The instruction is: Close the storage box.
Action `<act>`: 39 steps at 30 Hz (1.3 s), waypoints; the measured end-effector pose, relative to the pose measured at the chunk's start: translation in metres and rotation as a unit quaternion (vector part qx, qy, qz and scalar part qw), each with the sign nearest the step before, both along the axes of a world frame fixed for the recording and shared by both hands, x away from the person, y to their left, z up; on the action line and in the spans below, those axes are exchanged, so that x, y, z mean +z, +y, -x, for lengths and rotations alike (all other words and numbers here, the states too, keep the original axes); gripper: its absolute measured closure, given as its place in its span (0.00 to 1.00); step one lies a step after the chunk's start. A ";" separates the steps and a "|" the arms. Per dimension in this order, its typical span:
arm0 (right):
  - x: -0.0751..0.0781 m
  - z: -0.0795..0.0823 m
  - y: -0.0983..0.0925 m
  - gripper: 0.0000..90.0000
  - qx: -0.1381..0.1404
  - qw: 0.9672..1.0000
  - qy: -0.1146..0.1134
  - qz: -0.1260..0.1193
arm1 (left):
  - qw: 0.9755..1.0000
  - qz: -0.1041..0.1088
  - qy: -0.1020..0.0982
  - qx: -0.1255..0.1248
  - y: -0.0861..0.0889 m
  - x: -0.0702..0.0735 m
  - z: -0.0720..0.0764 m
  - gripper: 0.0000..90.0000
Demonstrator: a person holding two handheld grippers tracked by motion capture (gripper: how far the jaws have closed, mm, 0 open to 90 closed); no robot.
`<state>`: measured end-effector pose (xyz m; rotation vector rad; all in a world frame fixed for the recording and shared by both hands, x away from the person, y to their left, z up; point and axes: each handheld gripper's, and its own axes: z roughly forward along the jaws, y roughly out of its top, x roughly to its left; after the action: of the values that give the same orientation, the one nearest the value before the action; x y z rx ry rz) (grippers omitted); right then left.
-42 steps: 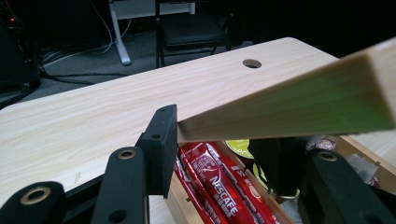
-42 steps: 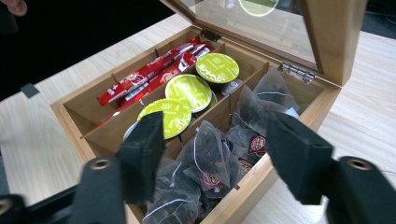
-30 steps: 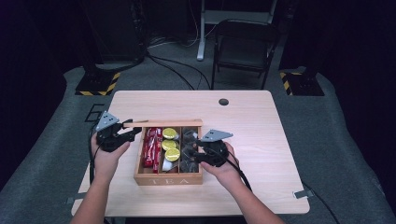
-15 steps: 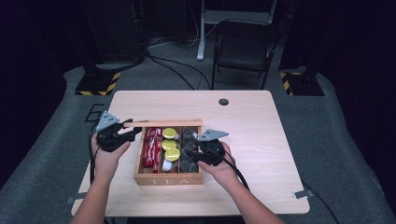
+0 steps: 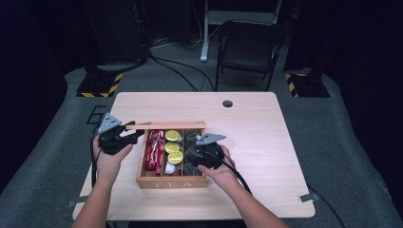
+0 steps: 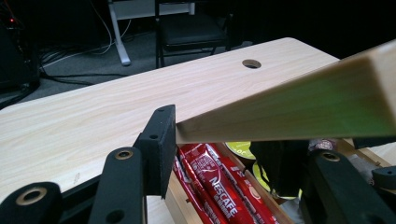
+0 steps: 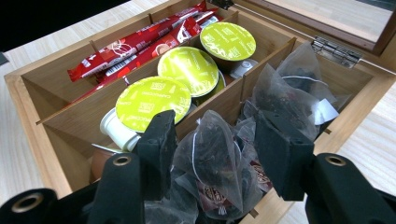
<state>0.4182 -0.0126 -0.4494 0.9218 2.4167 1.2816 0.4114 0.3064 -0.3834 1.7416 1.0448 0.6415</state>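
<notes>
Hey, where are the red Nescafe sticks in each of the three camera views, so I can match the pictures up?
High view: red Nescafe sticks in the tea box's left compartment.
Left gripper view: bottom centre, under the raised lid.
Right gripper view: upper left, in the far compartment.
Shared landmark: the yellow-green capsules beside them.

High view: fixed above the person's side, facing forward and down, far enough to take in the whole table (image 5: 266, 142) and floor beyond. Left gripper view: low, close, looking under the raised lid (image 6: 299, 107) toward the table's far edge. Right gripper view: close, angled down into the wooden box (image 7: 46, 135). All three share the box's red sachets (image 7: 140, 42).
</notes>
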 end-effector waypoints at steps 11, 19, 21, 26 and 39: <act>-0.014 -0.005 0.007 0.55 0.002 1.000 0.014 0.013 | 1.000 0.005 0.000 0.003 0.000 0.001 -0.001 0.56; -0.026 -0.002 0.013 0.62 0.022 0.999 0.013 0.041 | 1.000 0.006 -0.004 0.005 0.000 0.001 -0.003 0.56; -0.026 -0.002 0.014 0.64 0.026 0.999 0.011 0.042 | 1.000 0.006 -0.004 0.005 0.000 0.001 -0.003 0.56; -0.026 -0.002 0.015 0.70 0.030 0.998 0.016 0.046 | 1.000 0.006 -0.004 0.006 -0.001 0.001 -0.002 0.56; -0.015 0.000 0.007 0.79 0.019 1.000 0.009 0.006 | 1.000 0.005 -0.005 0.005 0.000 0.001 -0.002 0.56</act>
<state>0.4182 -0.0052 -0.4640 0.8920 2.4656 1.2749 0.4138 0.3060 -0.3826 1.7238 1.0491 0.6480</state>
